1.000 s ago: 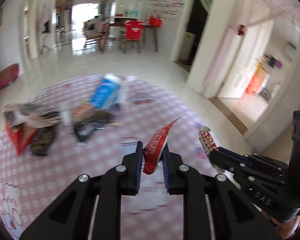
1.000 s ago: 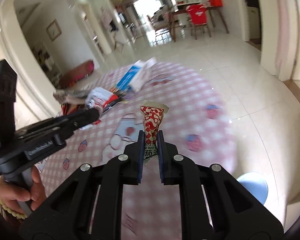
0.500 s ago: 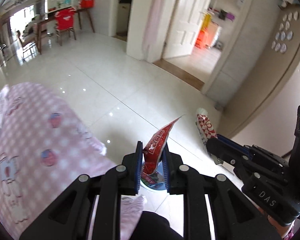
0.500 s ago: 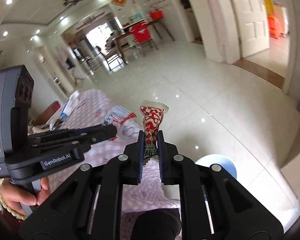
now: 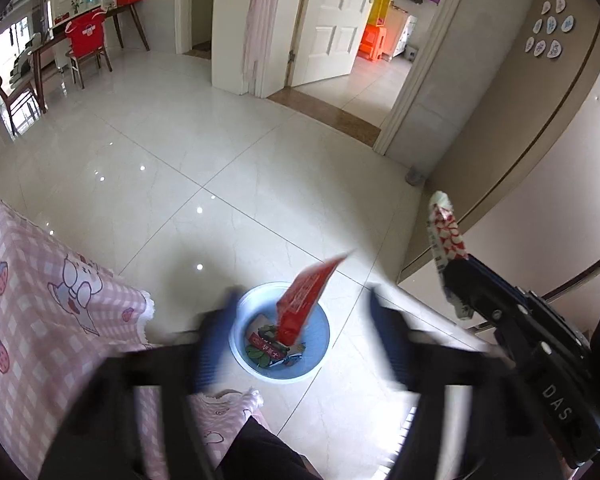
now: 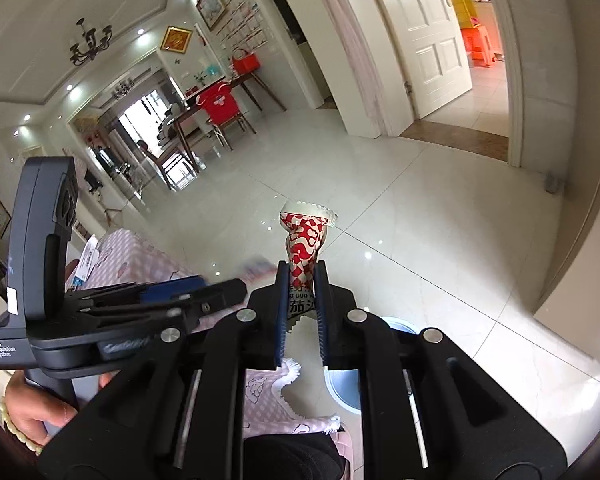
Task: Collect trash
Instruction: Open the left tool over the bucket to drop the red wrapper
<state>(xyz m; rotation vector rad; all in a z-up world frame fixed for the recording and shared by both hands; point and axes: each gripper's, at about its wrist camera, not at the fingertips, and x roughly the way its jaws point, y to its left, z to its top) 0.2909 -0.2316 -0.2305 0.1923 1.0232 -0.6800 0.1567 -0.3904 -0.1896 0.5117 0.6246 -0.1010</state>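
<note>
My left gripper [image 5: 300,320] hangs over a pale blue bin [image 5: 320,346] on the floor, its jaws opening and blurred. A red snack wrapper [image 5: 304,300] drops free between them, touching neither finger, above several wrappers lying in the bin. My right gripper [image 6: 302,280] is shut on a red-and-white patterned wrapper [image 6: 304,240] that stands up from its pads. That wrapper [image 5: 446,240] also shows at the right of the left wrist view. The bin's rim [image 6: 342,388] peeks out below the right gripper's fingers.
The pink checked tablecloth [image 5: 32,312] hangs at the left, close to the bin. A person's dark trouser leg [image 5: 256,456] is just below it. A hand [image 6: 32,412] holds the left gripper's handle. Pale tiled floor spreads toward open doorways and a beige wall at right.
Both grippers swung away from the table and tipped down over the bin. The left jaws spread apart and let go of the red wrapper, which now falls. The right stays shut on its wrapper.
</note>
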